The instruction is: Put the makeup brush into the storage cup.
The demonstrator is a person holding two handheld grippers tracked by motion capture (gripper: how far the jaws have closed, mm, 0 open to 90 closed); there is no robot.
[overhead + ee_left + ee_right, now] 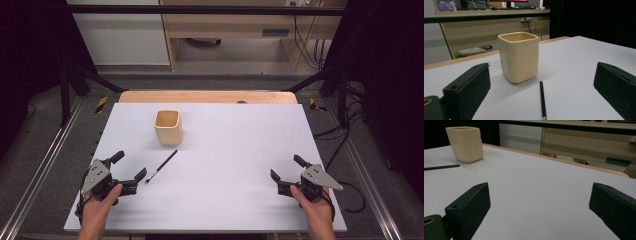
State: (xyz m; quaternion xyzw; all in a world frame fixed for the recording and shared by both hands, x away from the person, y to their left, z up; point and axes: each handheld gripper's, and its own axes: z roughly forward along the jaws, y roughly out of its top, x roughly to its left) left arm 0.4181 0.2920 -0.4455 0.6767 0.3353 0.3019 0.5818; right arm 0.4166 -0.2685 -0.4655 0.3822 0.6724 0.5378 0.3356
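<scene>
A cream square cup point(167, 127) stands upright on the white table top point(225, 150), left of the middle. A thin black brush point(161, 166) lies flat just in front of the cup, slanting toward the lower left. My left gripper point(129, 166) rests at the front left, open, with its jaws wide apart and nothing between them; the brush tip lies close to its right jaw. In the left gripper view the cup point(519, 57) and the brush point(542, 100) lie ahead. My right gripper point(287, 167) rests at the front right, open and empty. The right gripper view has the cup point(465, 143) far off at the left.
A wooden strip point(207, 96) runs along the table's far edge. Metal rails point(45, 160) flank the table on both sides, and cables point(345, 145) lie on the floor at the right. Shelving point(240, 25) stands behind.
</scene>
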